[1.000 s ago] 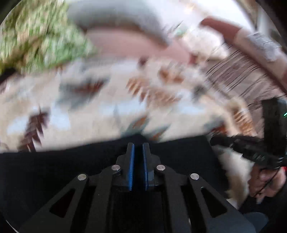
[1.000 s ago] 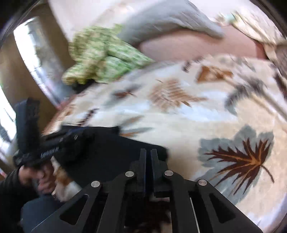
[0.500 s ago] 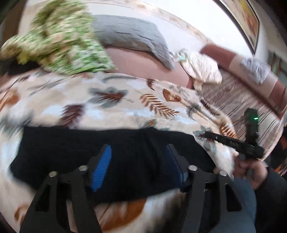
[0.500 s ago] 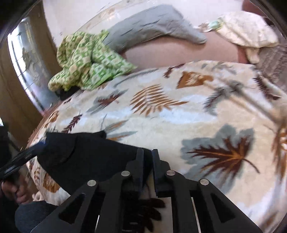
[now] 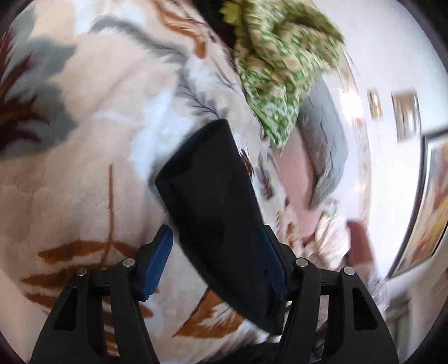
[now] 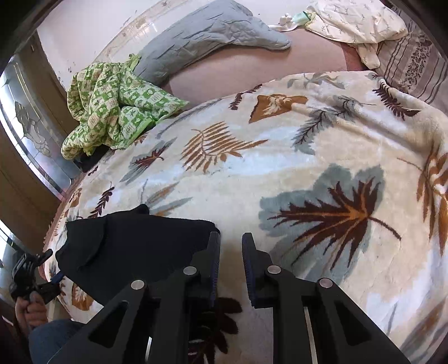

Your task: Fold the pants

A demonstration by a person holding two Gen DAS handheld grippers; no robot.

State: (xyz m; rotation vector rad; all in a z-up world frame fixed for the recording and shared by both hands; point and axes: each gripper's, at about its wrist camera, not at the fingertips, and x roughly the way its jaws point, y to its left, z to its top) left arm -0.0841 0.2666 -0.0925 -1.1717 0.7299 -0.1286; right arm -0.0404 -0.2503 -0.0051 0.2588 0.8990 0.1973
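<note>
On the bed: black pants lie folded into a compact dark bundle at the near left of the leaf-print blanket, by its near edge.
Pants in left view: the bundle runs from between the fingers toward the far side, ending short of the green cloth.
Left gripper: jaws spread wide, blue pads on either side of the pants' near end; neither pad clearly presses the fabric, though the right-hand one sits just beside it.
Left gripper in right view: seen small at the near left, at the pants' left edge, with a hand wrapped on its handle.
Right gripper: jaws parted with a narrow gap, nothing between them; its left finger sits just beside the pants' right edge.
Far side: green checked cloth crumpled at the far left, a grey pillow behind it, a cream pillow at the far right.
Blur: left view is smeared, so fine contact cannot be told.
</note>
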